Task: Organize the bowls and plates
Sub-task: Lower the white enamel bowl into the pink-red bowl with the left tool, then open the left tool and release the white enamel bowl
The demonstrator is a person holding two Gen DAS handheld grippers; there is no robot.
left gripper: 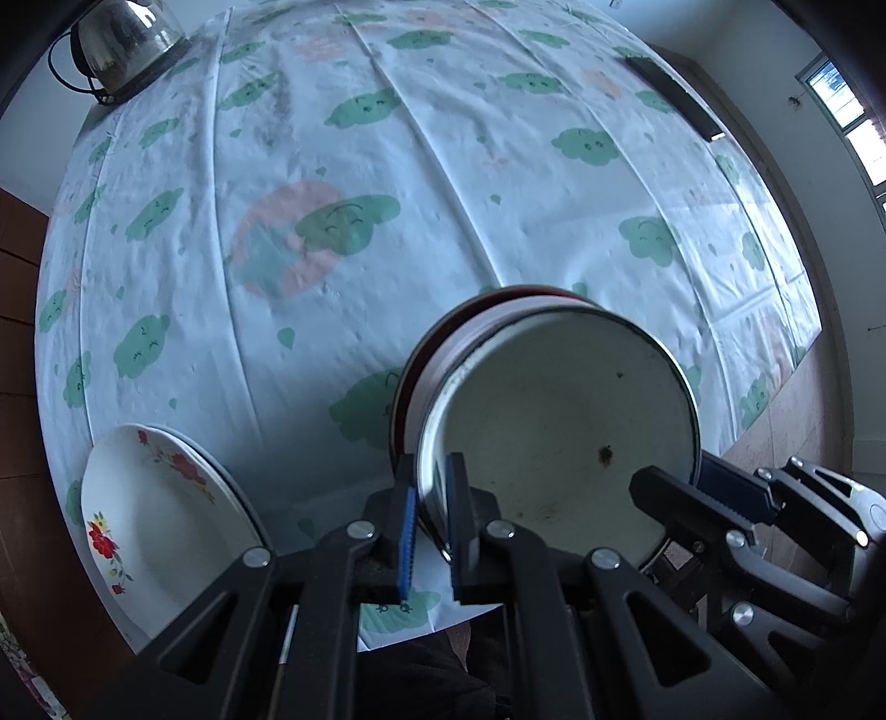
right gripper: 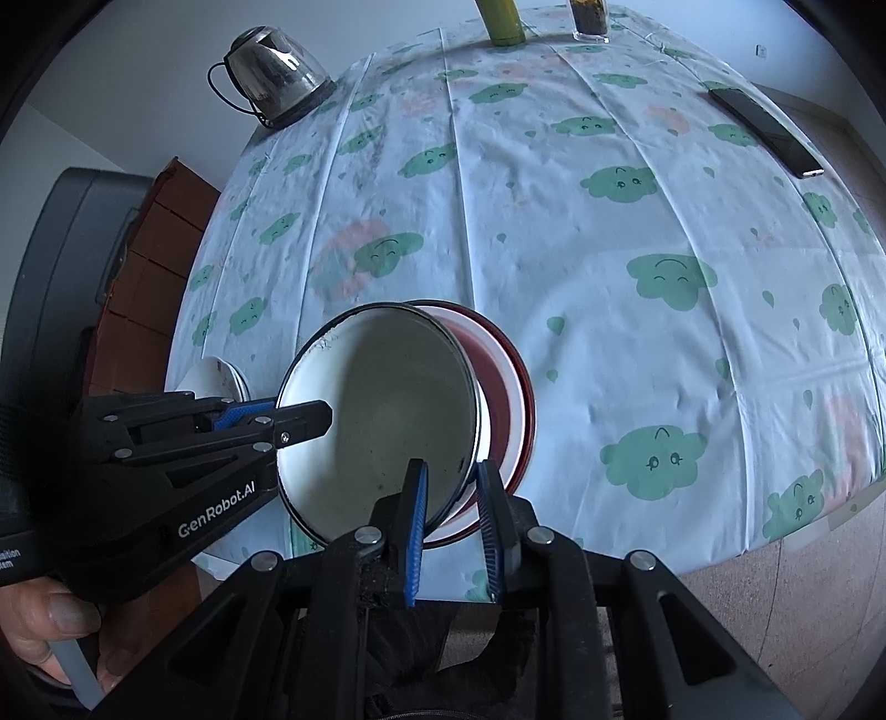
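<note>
Home dining area. Round table (right gripper: 720, 354) under a thin plastic cover printed with green smiling clouds and pink patches, creased in long folds. Steel electric kettle (right gripper: 274, 72) with black cord at the far edge. Dark phone (right gripper: 767, 133) lying flat near the right rim. Glass (right gripper: 590, 19) with dark contents and a yellow-green cylinder (right gripper: 503, 22) at the far side. Flowered white plate (left gripper: 149, 515), white enamel bowl (left gripper: 554, 432) and red-rimmed bowl (right gripper: 506, 387) on the near side. Plain walls, window (left gripper: 847, 111) at upper right, brown cabinet (right gripper: 160, 249) and tiled floor (right gripper: 775, 598) beside the table.
</note>
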